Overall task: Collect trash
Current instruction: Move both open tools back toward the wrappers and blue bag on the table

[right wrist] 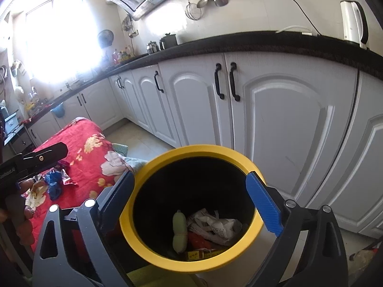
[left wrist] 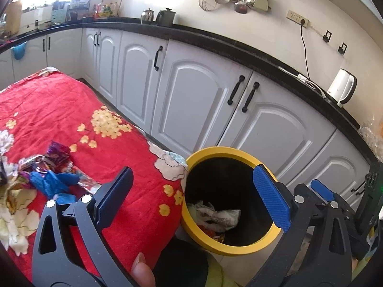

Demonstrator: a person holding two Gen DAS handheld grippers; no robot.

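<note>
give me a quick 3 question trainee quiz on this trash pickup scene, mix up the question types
1. True or false: the right hand-held gripper is holding a wrapper.
2. Where does the remaining pile of wrappers lie? A) on the black countertop B) on the red floral cloth C) on the floor
3. Fill in: the rim of the bin is ____.

Key
1. False; it is open and empty above the bin.
2. B
3. yellow
</note>
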